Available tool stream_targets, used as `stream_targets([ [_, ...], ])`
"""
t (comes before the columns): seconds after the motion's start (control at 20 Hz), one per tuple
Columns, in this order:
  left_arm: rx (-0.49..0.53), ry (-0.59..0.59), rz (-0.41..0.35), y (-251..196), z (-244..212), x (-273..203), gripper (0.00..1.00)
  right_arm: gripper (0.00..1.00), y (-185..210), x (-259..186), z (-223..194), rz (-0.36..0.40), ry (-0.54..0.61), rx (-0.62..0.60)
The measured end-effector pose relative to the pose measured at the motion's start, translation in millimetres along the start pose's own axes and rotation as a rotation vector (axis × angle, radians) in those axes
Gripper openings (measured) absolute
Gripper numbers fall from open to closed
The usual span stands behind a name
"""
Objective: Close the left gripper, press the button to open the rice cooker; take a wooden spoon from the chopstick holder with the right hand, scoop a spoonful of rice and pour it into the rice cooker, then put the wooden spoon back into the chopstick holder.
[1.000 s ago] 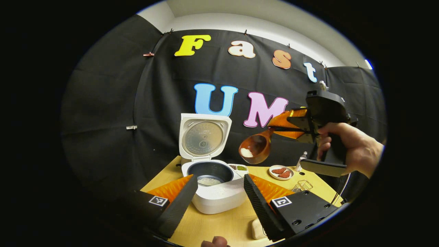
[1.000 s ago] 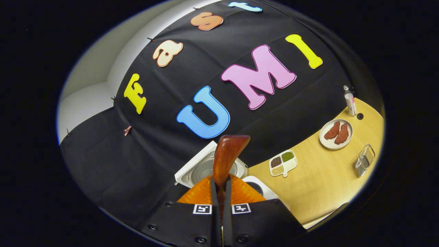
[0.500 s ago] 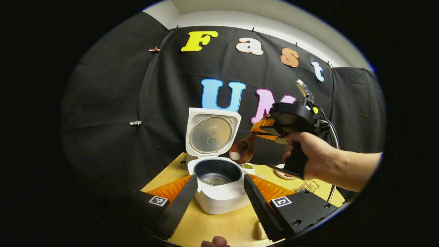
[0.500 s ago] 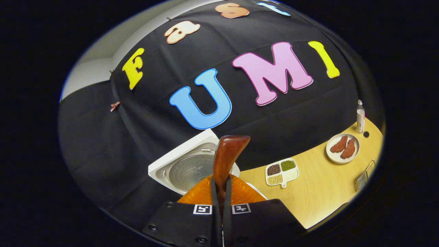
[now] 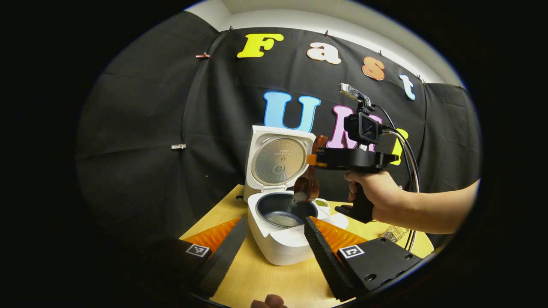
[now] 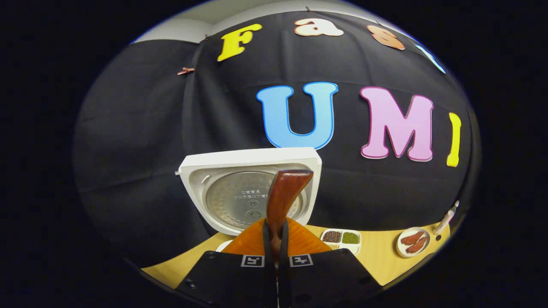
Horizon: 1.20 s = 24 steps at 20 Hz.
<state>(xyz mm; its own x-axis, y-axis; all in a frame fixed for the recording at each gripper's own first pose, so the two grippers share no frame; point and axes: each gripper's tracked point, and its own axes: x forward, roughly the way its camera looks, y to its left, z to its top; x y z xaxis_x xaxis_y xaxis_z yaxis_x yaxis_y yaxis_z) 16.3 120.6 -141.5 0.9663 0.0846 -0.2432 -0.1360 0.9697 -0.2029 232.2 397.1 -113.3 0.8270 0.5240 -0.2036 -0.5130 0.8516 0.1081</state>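
right tool (image 6: 276,239) clamps wooden spoon (image 5: 309,184) tipping rice into rice cooker (image 5: 278,222); left tool (image 5: 274,248) spread wide, empty

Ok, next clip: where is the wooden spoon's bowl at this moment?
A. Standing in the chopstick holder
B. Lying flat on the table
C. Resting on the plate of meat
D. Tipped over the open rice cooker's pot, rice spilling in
D: in the left gripper view the wooden spoon, held by the right claw, tilts over the rice cooker with its lid up, and rice falls into the pot.
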Motion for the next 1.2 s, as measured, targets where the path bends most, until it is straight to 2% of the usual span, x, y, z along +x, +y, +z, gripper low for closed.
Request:
stream_targets([
  [0.15,-0.003,0.001,0.006,2.9,-2.2,1.9,0.94,0.06,13.3,1.3,-3.0,0.040,0.003,-0.131],
  [0.4,-0.005,-0.008,0.005,3.1,0.2,1.8,0.94,0.06,41.4,-5.5,-4.7,0.126,-0.027,-0.416],
  [0.5,-0.003,-0.011,0.000,2.2,1.6,1.5,0.94,0.10,51.8,-9.9,-6.0,0.151,-0.042,-0.487],
  [0.55,0.000,-0.013,0.002,2.6,2.9,1.4,0.94,0.06,54.5,-11.7,-9.6,0.160,-0.044,-0.521],
  [0.75,-0.004,-0.011,-0.002,1.0,5.5,0.0,0.94,0.07,60.4,-15.5,-17.6,0.179,-0.044,-0.627],
  [0.85,0.002,-0.012,0.002,2.7,5.5,-1.1,0.94,0.06,58.3,-14.7,-17.0,0.184,-0.031,-0.551],
  [1.05,0.001,-0.016,0.001,-1.4,6.5,-7.5,0.94,0.06,37.9,-11.3,-14.4,0.136,0.044,-0.184],
  [1.2,0.006,-0.019,-0.001,-3.1,6.1,-10.0,0.94,0.06,17.2,-22.9,-3.0,0.104,0.055,0.033],
])
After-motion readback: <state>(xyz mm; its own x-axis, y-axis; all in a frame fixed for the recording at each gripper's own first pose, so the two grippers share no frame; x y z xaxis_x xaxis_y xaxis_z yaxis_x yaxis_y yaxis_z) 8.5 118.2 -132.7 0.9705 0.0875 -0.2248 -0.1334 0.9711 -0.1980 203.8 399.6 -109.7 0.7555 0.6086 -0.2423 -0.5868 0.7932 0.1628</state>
